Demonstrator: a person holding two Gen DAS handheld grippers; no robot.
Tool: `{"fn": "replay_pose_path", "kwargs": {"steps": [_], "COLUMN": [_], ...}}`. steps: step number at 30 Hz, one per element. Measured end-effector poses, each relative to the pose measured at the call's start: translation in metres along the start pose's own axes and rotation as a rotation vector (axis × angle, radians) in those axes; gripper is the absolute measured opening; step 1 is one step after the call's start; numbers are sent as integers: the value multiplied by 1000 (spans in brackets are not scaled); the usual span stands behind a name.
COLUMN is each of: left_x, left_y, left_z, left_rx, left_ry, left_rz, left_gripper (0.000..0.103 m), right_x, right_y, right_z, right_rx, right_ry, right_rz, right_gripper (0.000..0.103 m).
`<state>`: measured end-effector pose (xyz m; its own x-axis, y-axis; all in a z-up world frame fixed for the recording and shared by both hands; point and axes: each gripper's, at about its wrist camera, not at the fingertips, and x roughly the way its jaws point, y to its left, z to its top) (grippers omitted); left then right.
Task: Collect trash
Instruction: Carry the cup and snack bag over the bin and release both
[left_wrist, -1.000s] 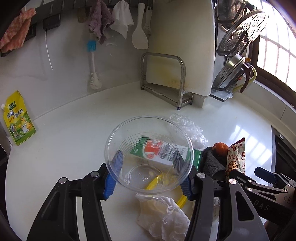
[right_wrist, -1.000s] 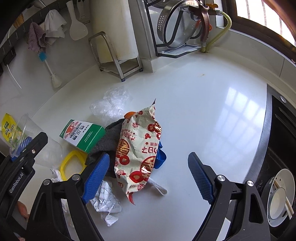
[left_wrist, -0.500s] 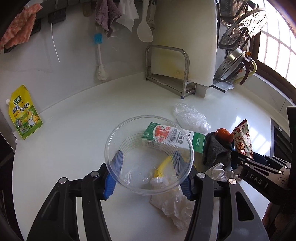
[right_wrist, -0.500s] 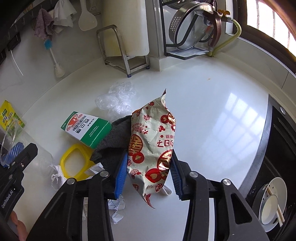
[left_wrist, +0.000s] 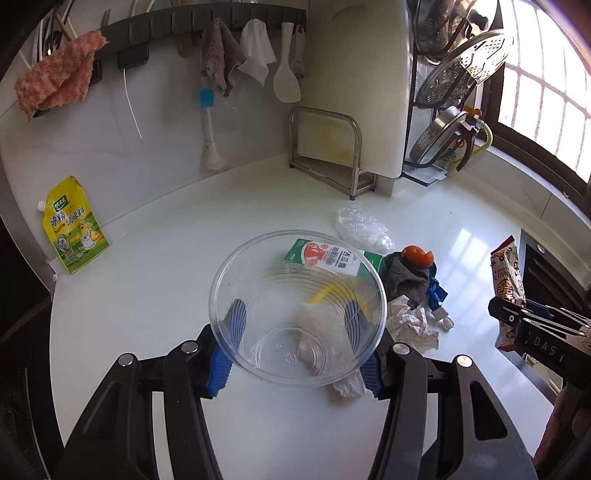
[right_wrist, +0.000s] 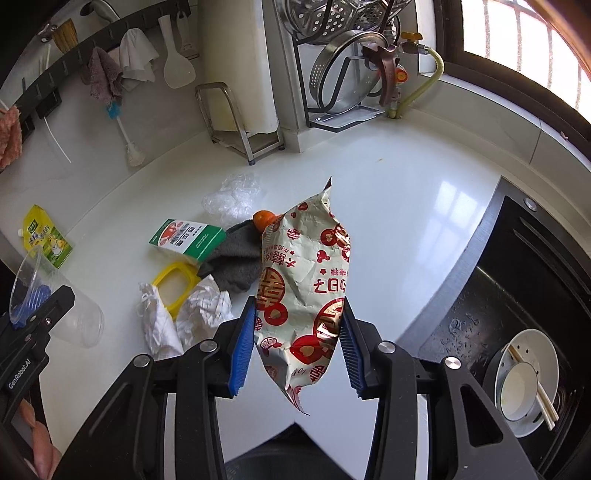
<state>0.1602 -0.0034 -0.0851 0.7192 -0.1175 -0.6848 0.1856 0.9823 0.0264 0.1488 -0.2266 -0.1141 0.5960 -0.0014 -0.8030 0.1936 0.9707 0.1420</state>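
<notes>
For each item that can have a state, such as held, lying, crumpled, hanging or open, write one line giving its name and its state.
Left gripper: shut on clear plastic cup, empty.
Right gripper: jaws just closed on snack wrapper, lifted off the counter.
Green carton: lying flat.
Grey cloth: bunched.
Tissues: crumpled.
Yellow pouch: leaning against the wall.
</notes>
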Motion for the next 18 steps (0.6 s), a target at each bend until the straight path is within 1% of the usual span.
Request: {"fn": "replay_pose_path", "kwargs": {"steps": [5, 11, 18], "left_x": [-34, -75, -98], "left_y": [-13, -30, -55], "left_z": [-24, -62, -111], "left_rx": [23, 30, 46], "left_ry": [12, 43, 105], "left_rz": [6, 14, 8], "left_gripper": [55, 55, 55], "right_x": [-33, -70, -92], "right_y": [-5, -14, -24], "right_z": [-39, -82, -135], "right_rx": [-25, -57, -115], "right_ry": [42, 80, 143], "right_rz": [30, 80, 116], "right_gripper": [41, 41, 41]}}
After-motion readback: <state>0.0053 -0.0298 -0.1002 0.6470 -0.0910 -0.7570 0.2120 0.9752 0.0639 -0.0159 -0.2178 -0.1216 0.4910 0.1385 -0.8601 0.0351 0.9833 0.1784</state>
